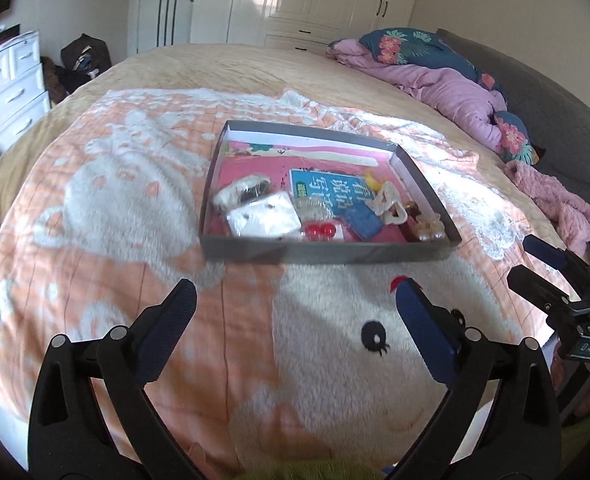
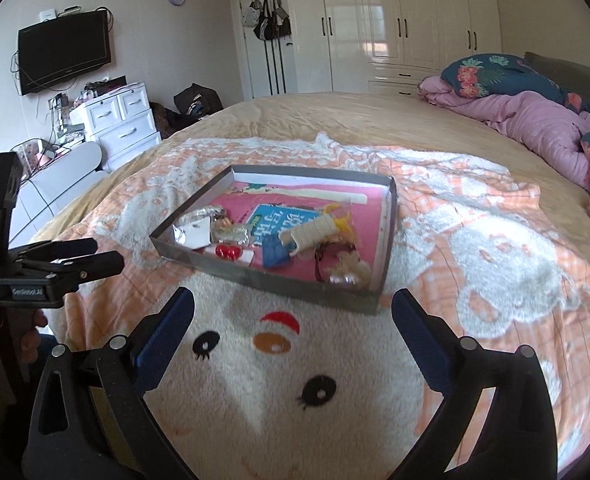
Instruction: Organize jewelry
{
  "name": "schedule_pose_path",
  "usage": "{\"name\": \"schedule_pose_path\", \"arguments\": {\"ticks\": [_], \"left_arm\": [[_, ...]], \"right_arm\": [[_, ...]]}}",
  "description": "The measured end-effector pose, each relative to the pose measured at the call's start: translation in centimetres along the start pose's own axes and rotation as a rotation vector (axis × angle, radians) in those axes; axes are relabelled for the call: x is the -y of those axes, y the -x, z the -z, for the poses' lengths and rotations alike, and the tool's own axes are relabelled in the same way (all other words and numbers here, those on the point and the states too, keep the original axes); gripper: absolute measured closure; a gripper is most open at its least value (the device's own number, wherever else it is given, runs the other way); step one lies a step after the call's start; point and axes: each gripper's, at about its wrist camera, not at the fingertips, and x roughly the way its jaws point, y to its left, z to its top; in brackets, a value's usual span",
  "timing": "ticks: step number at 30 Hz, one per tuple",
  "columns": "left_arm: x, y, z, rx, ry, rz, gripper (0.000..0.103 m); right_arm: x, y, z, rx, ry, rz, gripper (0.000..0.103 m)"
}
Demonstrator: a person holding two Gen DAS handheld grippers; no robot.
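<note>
A shallow grey tray [image 1: 327,251] lies on the peach and white blanket [image 1: 135,184], lined with a pink sheet. In it are a white bag [image 1: 263,216], red beads [image 1: 321,231], a blue piece [image 1: 361,222], a cream clip [image 1: 389,200] and a pearl clip [image 1: 429,230]. My left gripper [image 1: 295,300] hovers short of the tray's near wall, open, with nothing between its fingers. At that view's right edge is the right gripper [image 1: 529,260]. In the right wrist view the tray [image 2: 275,276] lies ahead, and the right gripper [image 2: 293,304] is open and holds nothing. The left gripper [image 2: 109,256] shows at the left.
A crumpled pink quilt [image 1: 455,92] and floral pillow [image 1: 407,44] lie at the bed's far right. White wardrobes [image 2: 395,20] stand behind the bed. A white drawer unit [image 2: 119,120] and a wall television [image 2: 63,52] are off its left side.
</note>
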Motion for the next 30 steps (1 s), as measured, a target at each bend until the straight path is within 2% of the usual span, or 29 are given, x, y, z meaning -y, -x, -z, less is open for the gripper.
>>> {"name": "schedule_pose_path", "arguments": {"ticks": [12,30], "left_arm": [[1.1,0.3,2.0,0.005,-0.008,0.002,0.010],[0.9,0.6,2.0,0.013,0.002,-0.003,0.010]], "right_arm": [[-1.3,-0.1,2.4,-0.028,-0.011,0.003,0.005],[-1.4,-0.3,2.3,-0.037,-0.023,-0.013,0.005]]}}
